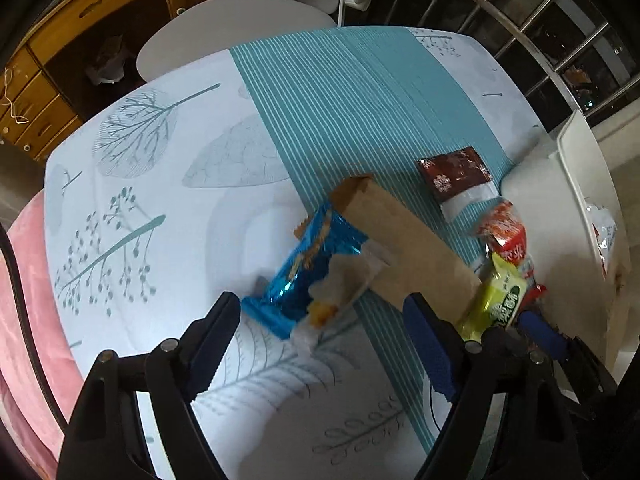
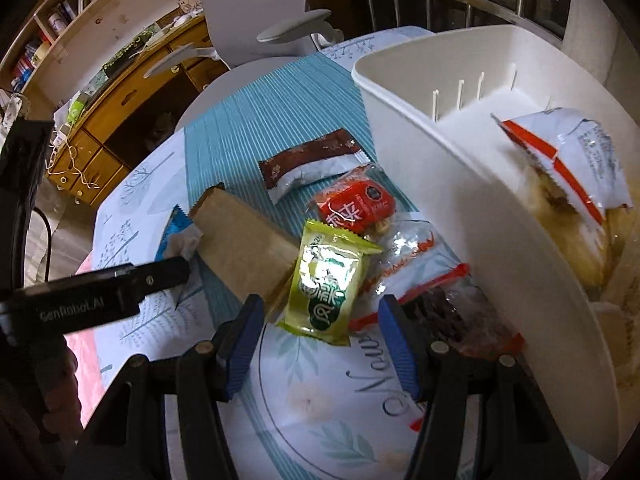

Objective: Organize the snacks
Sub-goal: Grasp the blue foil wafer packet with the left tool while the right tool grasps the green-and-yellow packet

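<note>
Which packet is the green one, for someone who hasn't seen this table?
Find the white bin on the table's right side. In the snack pile beside it, the green packet lies nearest the right gripper, between the brown box and a clear wrapper. It alone is shiny lime green.

Right tongs [image 2: 316, 344] apart, empty, above green packet [image 2: 326, 280] on desk [image 2: 320, 400]. White bin [image 2: 460, 184] at desk's right edge holds white-orange packet [image 2: 572, 152].

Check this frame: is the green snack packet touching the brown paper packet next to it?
Touching. The right wrist view shows the green snack packet with its left edge lying over the near end of the brown paper packet, no tablecloth visible between them.
</note>
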Motion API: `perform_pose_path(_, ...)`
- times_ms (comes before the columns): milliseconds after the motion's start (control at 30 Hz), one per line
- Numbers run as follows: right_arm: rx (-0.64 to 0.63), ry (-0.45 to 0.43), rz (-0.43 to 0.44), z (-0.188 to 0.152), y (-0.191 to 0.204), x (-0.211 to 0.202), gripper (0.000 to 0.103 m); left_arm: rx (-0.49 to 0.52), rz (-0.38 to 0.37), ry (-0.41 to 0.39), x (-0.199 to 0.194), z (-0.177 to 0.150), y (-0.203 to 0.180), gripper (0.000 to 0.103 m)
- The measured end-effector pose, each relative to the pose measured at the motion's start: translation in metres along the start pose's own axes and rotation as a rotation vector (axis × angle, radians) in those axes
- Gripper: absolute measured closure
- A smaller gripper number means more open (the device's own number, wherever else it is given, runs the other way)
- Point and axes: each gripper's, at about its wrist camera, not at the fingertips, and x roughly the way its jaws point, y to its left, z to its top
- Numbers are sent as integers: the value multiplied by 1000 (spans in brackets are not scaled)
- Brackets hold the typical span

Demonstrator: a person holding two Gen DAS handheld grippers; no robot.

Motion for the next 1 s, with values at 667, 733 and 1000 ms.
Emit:
perform_pose_path(667, -64, 77, -15, 11, 5, 23, 62, 20, 25, 14, 18, 6, -7, 66)
perform_pose_path(733, -64, 84, -13, 10, 5, 23, 62, 2, 21, 20, 15, 1, -3, 68)
perform_pose_path(1000, -68, 108, 4, 3, 6, 13, 62, -81, 19, 54, 6, -30, 8, 70)
